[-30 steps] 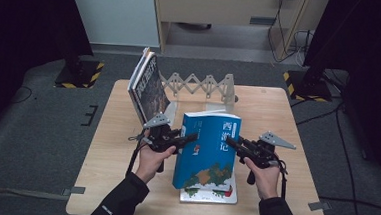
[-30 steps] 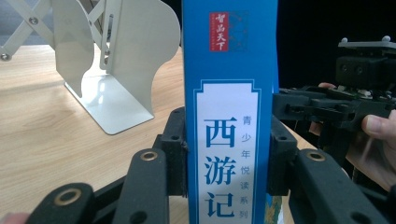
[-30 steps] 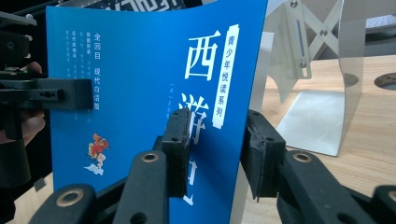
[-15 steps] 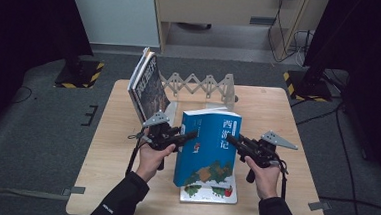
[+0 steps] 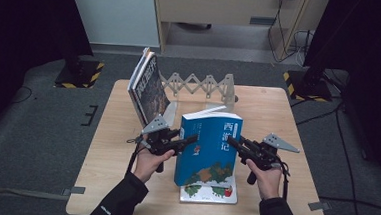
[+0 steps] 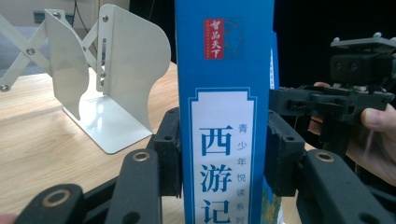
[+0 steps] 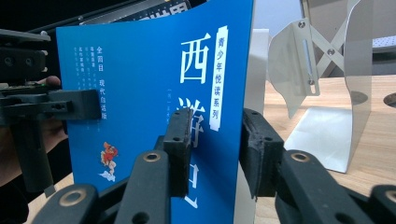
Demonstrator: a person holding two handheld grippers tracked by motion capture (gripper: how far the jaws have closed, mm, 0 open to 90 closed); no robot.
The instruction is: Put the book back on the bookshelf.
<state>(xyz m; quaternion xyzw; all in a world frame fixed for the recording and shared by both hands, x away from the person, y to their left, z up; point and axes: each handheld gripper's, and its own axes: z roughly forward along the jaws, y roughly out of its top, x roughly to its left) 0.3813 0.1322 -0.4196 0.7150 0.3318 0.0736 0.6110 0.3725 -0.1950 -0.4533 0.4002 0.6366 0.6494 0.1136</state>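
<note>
A blue book with Chinese lettering stands upright in the middle of the wooden table. My left gripper comes in from the left and holds its spine between both pads; the jaws have just been opening slightly, and the pads still touch the spine. From the right, my right gripper is shut on the book's open edge, one pad on the front cover and one behind. Under the book lies a flat white picture book.
Two or three books lean at the table's back left against a white folding book rack. Its metal end plate stands just behind the blue book, and another plate stands further along it.
</note>
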